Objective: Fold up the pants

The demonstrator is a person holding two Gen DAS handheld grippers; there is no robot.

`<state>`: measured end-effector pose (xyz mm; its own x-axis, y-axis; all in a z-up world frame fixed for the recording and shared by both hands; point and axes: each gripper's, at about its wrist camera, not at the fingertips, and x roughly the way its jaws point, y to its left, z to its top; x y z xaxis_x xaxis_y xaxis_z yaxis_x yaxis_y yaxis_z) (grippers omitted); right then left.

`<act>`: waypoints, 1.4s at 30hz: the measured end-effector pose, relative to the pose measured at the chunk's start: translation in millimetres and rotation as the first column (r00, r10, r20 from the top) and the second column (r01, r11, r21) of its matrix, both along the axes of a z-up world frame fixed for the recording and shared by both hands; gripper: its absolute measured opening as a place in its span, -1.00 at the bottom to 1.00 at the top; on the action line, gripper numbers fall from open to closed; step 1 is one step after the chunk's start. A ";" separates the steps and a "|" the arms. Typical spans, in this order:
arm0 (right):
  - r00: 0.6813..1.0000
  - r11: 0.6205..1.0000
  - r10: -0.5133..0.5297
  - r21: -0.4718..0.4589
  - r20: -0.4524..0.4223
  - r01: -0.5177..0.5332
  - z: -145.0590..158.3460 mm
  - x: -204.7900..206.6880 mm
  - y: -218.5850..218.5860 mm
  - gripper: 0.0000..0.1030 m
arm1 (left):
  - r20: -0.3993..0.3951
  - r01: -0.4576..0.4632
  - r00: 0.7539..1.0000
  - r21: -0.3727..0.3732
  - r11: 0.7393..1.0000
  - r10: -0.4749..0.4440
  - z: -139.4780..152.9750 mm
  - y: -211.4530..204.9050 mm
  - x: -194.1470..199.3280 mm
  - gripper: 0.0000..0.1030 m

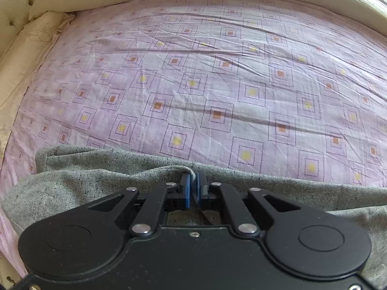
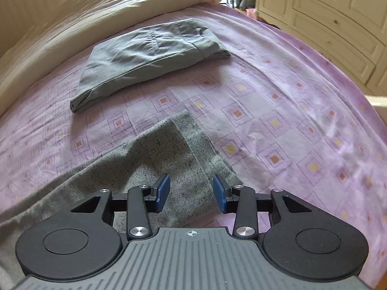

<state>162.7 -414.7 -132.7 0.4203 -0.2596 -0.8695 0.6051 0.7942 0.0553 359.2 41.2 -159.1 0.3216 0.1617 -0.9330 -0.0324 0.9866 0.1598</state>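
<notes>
Left claw [image 1: 192, 184], as I see it through its wrist camera, has its blue pads pressed together on a raised fold of the grey speckled pants [image 1: 101, 174], pinching the cloth at that ridge. Those pants lie bunched across the near edge of the bed [image 1: 217, 84], which is covered in a pink sheet printed with dotted squares. Cream pillows [image 1: 38, 31] line the bed's far left corner in that view.

Right claw [image 2: 191, 192] sits with its pads spread wide apart, one to each side of a pant leg [image 2: 169, 149] whose hemmed end lies flat on the sheet. I cannot tell whether the pads touch the cloth. The leg runs from the near left edge of the bed toward its middle.

Farther up the bed, well apart from the leg, rests a second garment [image 2: 150, 55], grey-green and folded into a neat rectangle. A cream duvet [image 2: 84, 14] lies along the bed's far left edge, and pale wooden cabinets [image 2: 333, 19] stand beyond the right side.
</notes>
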 end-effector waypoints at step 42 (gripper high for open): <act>0.963 0.959 0.269 -0.080 -0.021 -0.270 -15.6 77.4 -38.4 -0.93 | 0.015 -0.125 0.992 0.033 0.992 0.125 -5.8 -14.5 26.8 -0.83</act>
<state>240.1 -453.1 -148.3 0.4760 -0.2079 -0.8545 0.3678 0.9297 -0.0212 386.0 26.8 -164.9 0.3090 0.2331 -0.9220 -0.1572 0.9687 0.1922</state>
